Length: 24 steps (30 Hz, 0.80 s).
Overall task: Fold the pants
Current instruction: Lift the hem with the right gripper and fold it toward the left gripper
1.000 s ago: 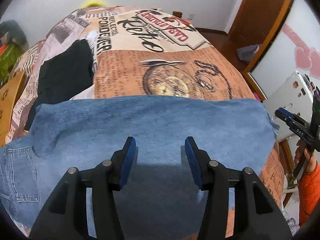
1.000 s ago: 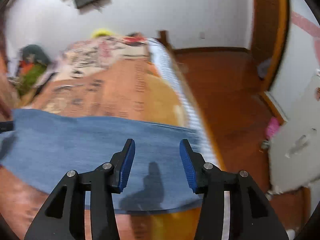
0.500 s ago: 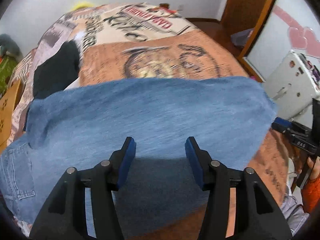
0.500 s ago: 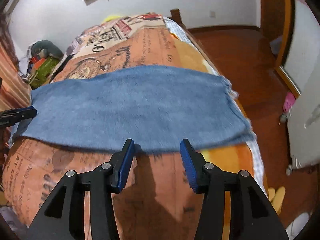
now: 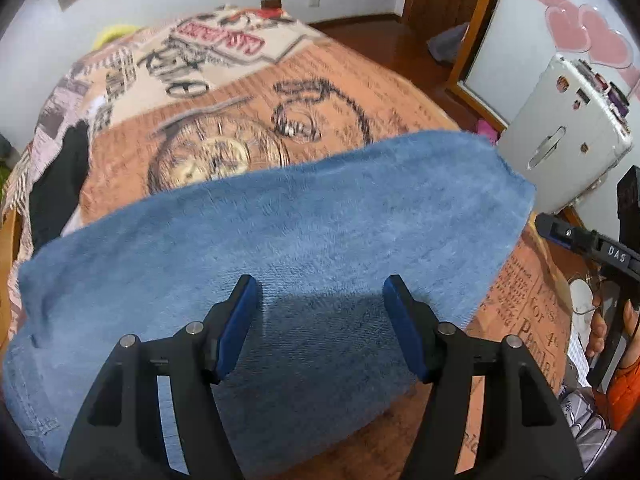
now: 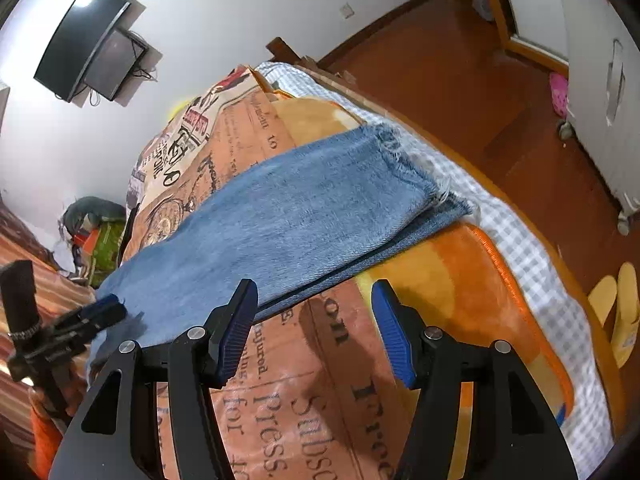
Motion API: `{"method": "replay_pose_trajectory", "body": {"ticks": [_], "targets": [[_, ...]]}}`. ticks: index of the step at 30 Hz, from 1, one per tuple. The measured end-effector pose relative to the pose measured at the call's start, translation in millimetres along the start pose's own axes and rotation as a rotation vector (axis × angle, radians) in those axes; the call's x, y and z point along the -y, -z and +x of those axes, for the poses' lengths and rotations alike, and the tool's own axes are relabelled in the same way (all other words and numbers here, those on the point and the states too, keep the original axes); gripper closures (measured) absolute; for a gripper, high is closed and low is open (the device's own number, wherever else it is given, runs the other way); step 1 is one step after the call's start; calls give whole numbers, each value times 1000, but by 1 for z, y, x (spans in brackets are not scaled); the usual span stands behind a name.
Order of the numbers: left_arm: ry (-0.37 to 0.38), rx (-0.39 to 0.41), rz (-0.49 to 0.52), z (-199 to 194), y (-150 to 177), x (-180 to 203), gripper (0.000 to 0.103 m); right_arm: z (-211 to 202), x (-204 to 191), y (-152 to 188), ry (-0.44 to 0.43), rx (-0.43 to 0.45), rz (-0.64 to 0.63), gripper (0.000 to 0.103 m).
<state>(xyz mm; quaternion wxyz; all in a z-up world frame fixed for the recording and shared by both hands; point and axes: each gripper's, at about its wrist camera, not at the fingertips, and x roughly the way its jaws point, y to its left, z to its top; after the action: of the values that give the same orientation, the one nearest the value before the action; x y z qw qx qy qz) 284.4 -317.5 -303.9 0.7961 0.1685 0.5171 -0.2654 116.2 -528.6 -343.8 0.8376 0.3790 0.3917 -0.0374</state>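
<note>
Both our sets of tongs are spreading their jaws with nothing between them: the left gripper (image 5: 322, 306) has slid along above the jeans (image 5: 260, 248) toward the hem end at two o'clock, while the right gripper (image 6: 314, 312) has dropped and rolled to hang over the printed blanket (image 6: 320, 380). The jeans lie halved lengthwise across the bed, hems at one o'clock from our right tongs. That reads to us as lining up for the next fold.

I see matt blue denim pants (image 5: 304, 216) with a frayed hem, lying on a soft printed cloth blanket (image 5: 320, 92); beyond, the glossy wooden floor (image 6: 460, 64) shines.
</note>
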Motion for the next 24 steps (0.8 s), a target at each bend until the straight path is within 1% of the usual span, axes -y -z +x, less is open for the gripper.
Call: {"method": "replay_pose_trajectory", "body": {"ticks": [2, 4, 6, 10, 12, 14, 16, 17, 18, 19, 21, 23, 24], "targets": [[-1, -1, 0, 3, 1, 0, 37, 6, 2, -1, 1, 1, 12, 47], [12, 2, -1, 4, 1, 0, 33, 6, 10, -1, -8, 6, 33, 47], [12, 3, 0, 6, 1, 1, 31, 7, 15, -3, -15, 11, 49, 47], [14, 10, 16, 8, 2, 4, 25, 11, 17, -9, -25, 20, 47, 45], [11, 11, 20, 9, 3, 4, 24, 13, 17, -10, -19, 34, 34, 45], [13, 12, 20, 9, 3, 4, 24, 15, 16, -13, -2, 51, 27, 51], [16, 13, 16, 10, 2, 4, 23, 16, 18, -17, 8, 59, 30, 63], [18, 14, 15, 9, 3, 4, 23, 15, 21, -19, 5, 67, 37, 67], [16, 13, 13, 9, 3, 4, 23, 14, 24, -20, 1, 79, 47, 75], [18, 14, 12, 9, 3, 4, 23, 12, 26, -22, -5, 88, 55, 82], [17, 14, 13, 9, 3, 4, 23, 9, 26, -23, -6, 99, 42, 85], [17, 14, 13, 9, 3, 4, 23, 7, 19, -24, 11, 110, 4, 89], [18, 16, 12, 9, 3, 3, 23, 3, 15, -25, 16, 121, -19, 92]]}}
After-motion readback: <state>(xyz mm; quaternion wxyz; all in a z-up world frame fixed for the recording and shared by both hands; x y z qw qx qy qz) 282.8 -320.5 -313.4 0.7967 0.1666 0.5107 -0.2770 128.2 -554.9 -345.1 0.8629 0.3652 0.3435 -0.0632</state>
